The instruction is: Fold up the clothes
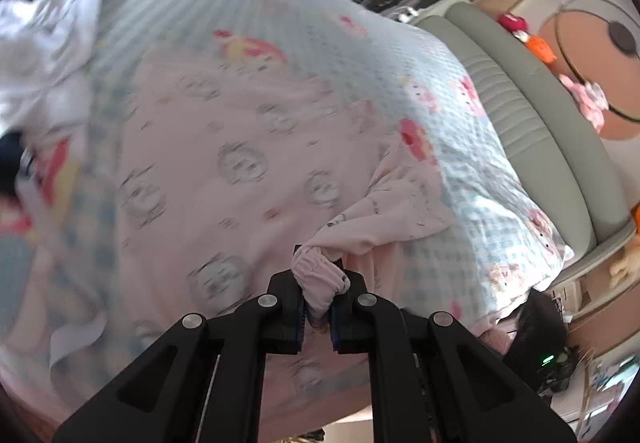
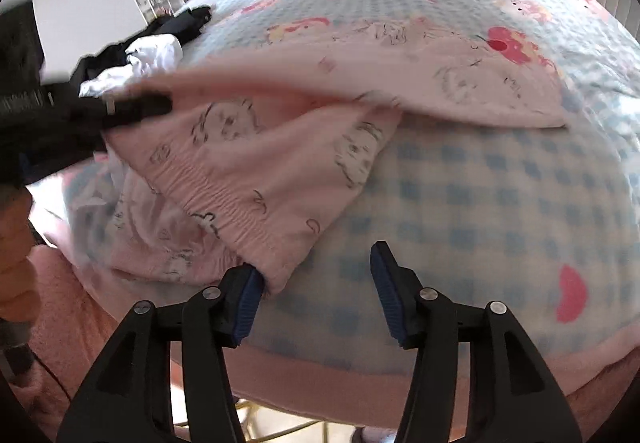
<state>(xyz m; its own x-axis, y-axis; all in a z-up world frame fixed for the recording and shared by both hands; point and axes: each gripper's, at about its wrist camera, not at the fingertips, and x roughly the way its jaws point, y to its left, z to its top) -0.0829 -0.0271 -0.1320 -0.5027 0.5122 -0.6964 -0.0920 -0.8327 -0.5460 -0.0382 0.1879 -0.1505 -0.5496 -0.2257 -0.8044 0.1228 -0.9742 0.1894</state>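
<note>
A pink garment (image 1: pixel 248 163) printed with grey cartoon faces lies spread on the bed. My left gripper (image 1: pixel 318 295) is shut on a bunched elastic edge of it, lifted slightly off the bed. In the right wrist view the left gripper (image 2: pixel 160 107) comes in from the left, pinching the pink garment (image 2: pixel 280 147), whose elastic waistband hangs down between the two grippers. My right gripper (image 2: pixel 316 267) is open. The waistband's lower corner (image 2: pixel 280 271) sits just inside its left pad, and the right pad is well apart from the cloth.
The bed has a blue checked sheet (image 2: pixel 480 183) with red and pink cartoon prints. A pile of white and black clothes (image 1: pixel 52 23) (image 2: pixel 152 51) lies at its far side. A padded headboard (image 1: pixel 520 103) with plush toys runs along the right. A hand (image 2: pixel 12 243) shows at the left edge.
</note>
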